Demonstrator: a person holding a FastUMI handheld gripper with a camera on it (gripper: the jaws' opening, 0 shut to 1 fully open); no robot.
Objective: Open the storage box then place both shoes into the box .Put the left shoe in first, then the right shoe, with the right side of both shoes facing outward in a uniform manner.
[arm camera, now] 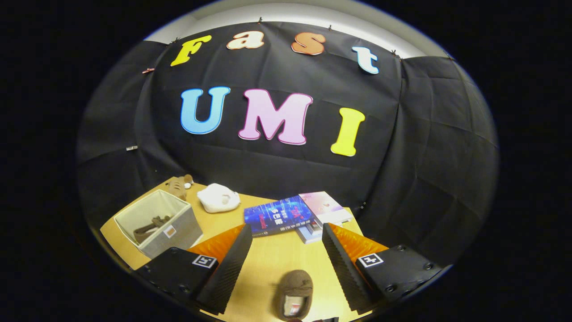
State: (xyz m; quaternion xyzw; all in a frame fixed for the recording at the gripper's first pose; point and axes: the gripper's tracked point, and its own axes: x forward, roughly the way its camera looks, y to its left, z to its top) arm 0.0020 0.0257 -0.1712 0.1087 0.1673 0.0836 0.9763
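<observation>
Currently the gripper (286, 250) fingers stand wide apart, holding nothing. A brown shoe (295, 294) lies between them on the worktop (272, 264), partly cut off. The open storage box (156, 223) beyond the left finger apparently contains another shoe (151, 226).

camera rides the tongs (286, 250), looking down across the table (272, 264).

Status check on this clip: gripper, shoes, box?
Gripper open, holding nothing. Brown shoe on table between the fingers. Storage box open, off to the left, one shoe already inside. Books beyond the fingers, not blocking.
</observation>
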